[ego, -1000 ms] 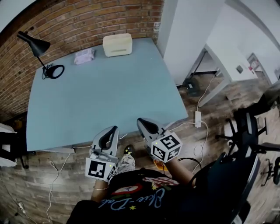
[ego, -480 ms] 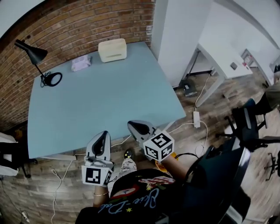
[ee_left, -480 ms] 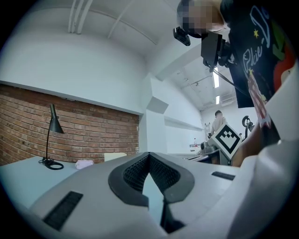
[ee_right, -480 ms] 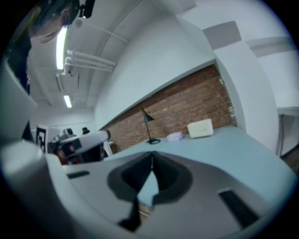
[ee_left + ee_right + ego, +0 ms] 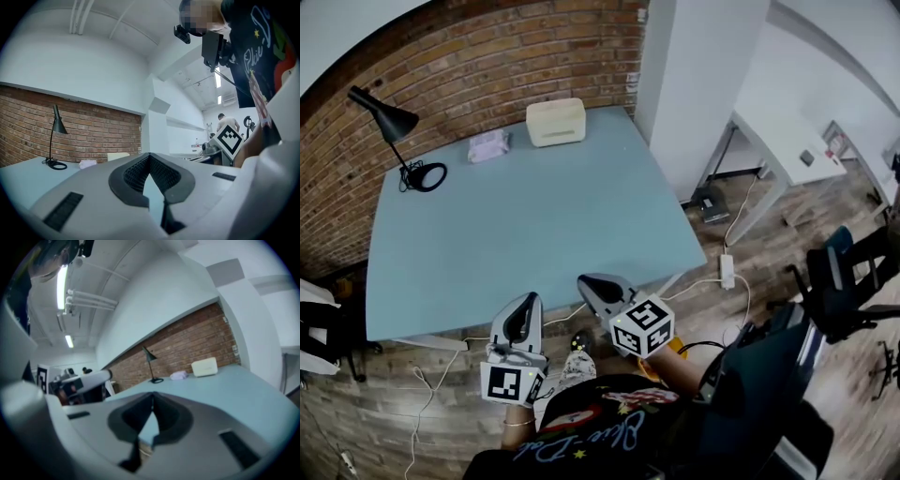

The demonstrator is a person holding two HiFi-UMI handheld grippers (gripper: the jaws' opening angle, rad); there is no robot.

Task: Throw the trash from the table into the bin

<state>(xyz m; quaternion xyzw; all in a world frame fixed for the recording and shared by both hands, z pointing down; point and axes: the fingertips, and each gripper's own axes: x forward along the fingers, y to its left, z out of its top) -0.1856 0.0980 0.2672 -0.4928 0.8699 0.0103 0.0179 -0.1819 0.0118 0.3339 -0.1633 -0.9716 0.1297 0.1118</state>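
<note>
A brick wall [image 5: 487, 56] backs the pale blue table [image 5: 534, 225]. Along its far edge stand a black lamp [image 5: 394, 122], a pinkish packet [image 5: 488, 145] and a cream box [image 5: 555, 122]. At the near edge the left claw [image 5: 528, 298] and right claw [image 5: 584, 279] are both clenched, empty — well apart from the pinkish packet. To the right are a white pillar [image 5: 703, 75] and wood floor [image 5: 769, 234].

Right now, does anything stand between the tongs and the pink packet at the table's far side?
Nothing visible. Bare table lies between the left tongs, the right tongs and the pink packet; the lamp stands left of it, the cream box right. No bin shows.
</note>
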